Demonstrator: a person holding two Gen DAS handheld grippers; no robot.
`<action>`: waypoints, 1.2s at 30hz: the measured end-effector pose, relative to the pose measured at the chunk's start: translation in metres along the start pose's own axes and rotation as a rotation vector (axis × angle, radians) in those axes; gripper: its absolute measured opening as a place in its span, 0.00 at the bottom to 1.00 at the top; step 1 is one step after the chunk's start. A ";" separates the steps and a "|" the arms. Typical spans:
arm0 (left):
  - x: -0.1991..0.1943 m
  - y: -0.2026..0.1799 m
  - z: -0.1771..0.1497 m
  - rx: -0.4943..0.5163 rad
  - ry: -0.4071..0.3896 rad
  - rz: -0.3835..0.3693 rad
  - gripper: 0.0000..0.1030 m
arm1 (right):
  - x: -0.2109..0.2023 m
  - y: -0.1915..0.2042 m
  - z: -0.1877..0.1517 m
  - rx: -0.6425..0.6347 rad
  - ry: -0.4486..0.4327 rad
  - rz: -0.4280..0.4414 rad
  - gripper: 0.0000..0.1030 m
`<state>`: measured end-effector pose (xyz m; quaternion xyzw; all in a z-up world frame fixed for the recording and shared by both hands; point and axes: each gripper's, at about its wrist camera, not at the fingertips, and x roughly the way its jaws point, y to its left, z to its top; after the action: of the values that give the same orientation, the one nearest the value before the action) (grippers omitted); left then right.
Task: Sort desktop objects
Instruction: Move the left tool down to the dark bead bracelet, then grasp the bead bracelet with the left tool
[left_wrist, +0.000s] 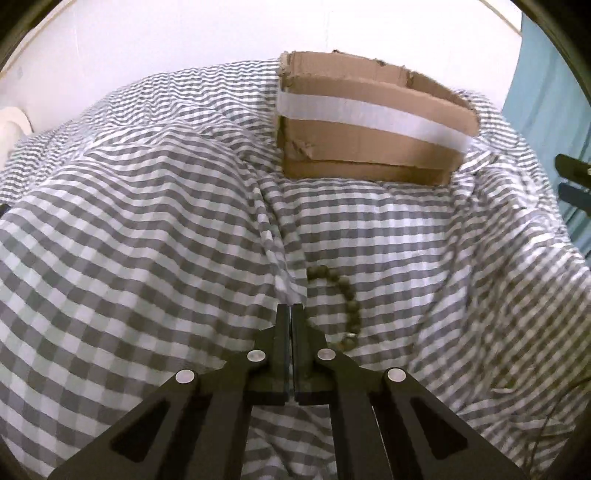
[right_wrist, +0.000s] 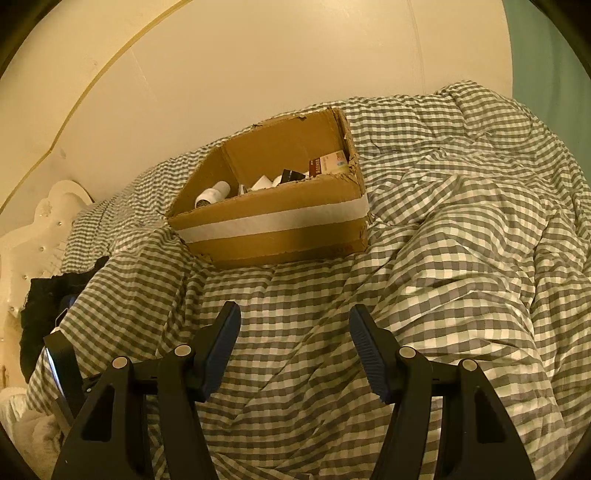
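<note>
Lying just right of the left gripper (left_wrist: 291, 308) tips on the checked quilt (left_wrist: 147, 221), a bead bracelet (left_wrist: 341, 299) curved ahead & back toward the fingers. Left fingers were pressed together w/ nothing visibly between them; whether they pinched the strand's hidden end, can't tell. Right gripper (right_wrist: 293, 317) sat wide open, empty, over bare quilt. Beads probably light, floppy, apt to roll, so pinch across the strand, not one bead. Cardboard box (right_wrist: 273, 221) stood well ahead of both, top open, items already inside; torn rim could snag. Soft folds between, otherwise open room.
</note>
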<state>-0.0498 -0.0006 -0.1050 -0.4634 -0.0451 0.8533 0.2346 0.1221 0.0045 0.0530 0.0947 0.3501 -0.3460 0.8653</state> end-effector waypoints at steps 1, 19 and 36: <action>-0.003 -0.003 -0.001 0.008 -0.005 -0.016 0.02 | -0.001 0.000 0.000 0.000 -0.001 0.003 0.59; 0.072 0.005 -0.018 -0.115 0.151 -0.086 0.59 | 0.007 -0.001 -0.002 0.004 0.036 0.009 0.61; 0.009 -0.024 0.007 -0.004 0.011 -0.135 0.11 | 0.007 0.003 -0.003 -0.017 0.026 0.015 0.61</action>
<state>-0.0505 0.0254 -0.1008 -0.4645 -0.0767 0.8330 0.2907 0.1255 0.0046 0.0459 0.0946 0.3636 -0.3354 0.8639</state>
